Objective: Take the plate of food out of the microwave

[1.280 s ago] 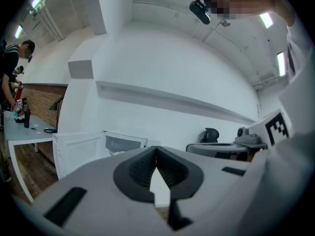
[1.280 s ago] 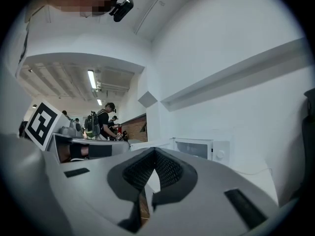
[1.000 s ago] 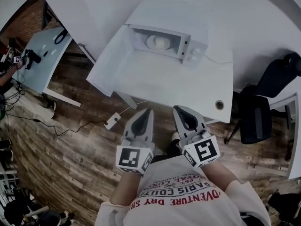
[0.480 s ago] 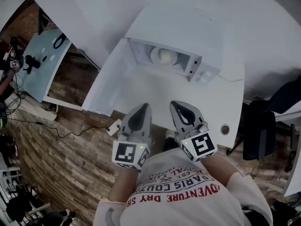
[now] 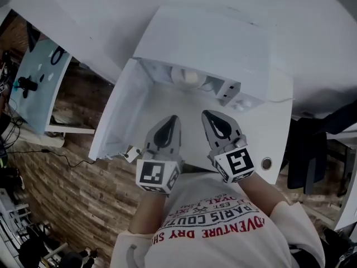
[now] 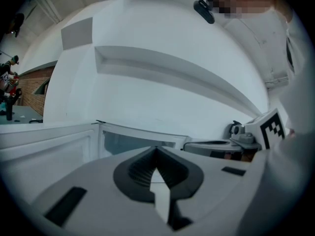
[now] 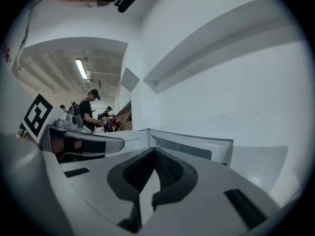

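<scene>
A white microwave (image 5: 206, 43) stands on the white table (image 5: 268, 133) with its door (image 5: 120, 116) swung open to the left. Inside it lies a pale plate of food (image 5: 185, 77), partly hidden by the cavity's top edge. My left gripper (image 5: 170, 119) and right gripper (image 5: 209, 115) are side by side over the table's front part, short of the microwave, both shut and empty. The left gripper view shows the shut left gripper (image 6: 156, 149) pointing at the microwave's open front (image 6: 138, 141). In the right gripper view the shut right gripper (image 7: 155, 151) faces the microwave (image 7: 192, 146).
A cable grommet (image 5: 266, 163) sits in the table near its right front corner. A black office chair (image 5: 318, 144) stands to the right. A second table (image 5: 39, 82) is at far left, and a power strip (image 5: 132, 153) lies on the wood floor. People (image 7: 88, 112) stand far off.
The view has come closer to the table. Both grippers have moved forward from over the floor to over the table, toward the open microwave, still shut.
</scene>
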The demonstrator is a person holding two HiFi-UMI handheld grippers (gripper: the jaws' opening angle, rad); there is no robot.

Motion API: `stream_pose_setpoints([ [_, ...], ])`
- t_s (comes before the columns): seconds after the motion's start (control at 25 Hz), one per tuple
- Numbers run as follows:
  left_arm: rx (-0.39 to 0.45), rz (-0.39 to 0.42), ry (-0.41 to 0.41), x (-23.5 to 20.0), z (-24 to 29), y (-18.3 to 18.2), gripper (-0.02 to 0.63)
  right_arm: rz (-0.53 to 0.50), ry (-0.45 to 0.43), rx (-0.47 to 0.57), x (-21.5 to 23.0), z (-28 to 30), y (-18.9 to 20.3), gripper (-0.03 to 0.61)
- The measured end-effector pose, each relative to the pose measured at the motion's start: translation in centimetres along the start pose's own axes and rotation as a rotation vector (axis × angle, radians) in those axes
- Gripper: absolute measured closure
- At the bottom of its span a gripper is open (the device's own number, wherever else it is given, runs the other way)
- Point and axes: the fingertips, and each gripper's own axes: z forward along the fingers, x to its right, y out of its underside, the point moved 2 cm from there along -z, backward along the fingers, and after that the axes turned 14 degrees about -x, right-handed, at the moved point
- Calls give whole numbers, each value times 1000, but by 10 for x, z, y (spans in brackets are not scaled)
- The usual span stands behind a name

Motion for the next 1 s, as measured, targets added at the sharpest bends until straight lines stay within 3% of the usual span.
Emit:
stream_pose_setpoints([
  [0.12, -18, 4, 38, -9, 23, 3, 607, 21, 16, -28, 9, 17, 5, 575],
  [0.4, 51, -54, 139, -45, 62, 15, 607, 66, 88, -76, 19, 52, 16, 575],
  [0.56, 16, -171, 190, -68, 95, 31, 604, 49, 100, -111, 19, 72, 32, 575],
  [0.72, -100, -335, 234, -84, 129, 56, 512, 57, 126, -135, 23, 87, 46, 575],
  [1.0, -199, -552, 264, -108, 180, 85, 495, 63, 166, -181, 33, 108, 65, 575],
])
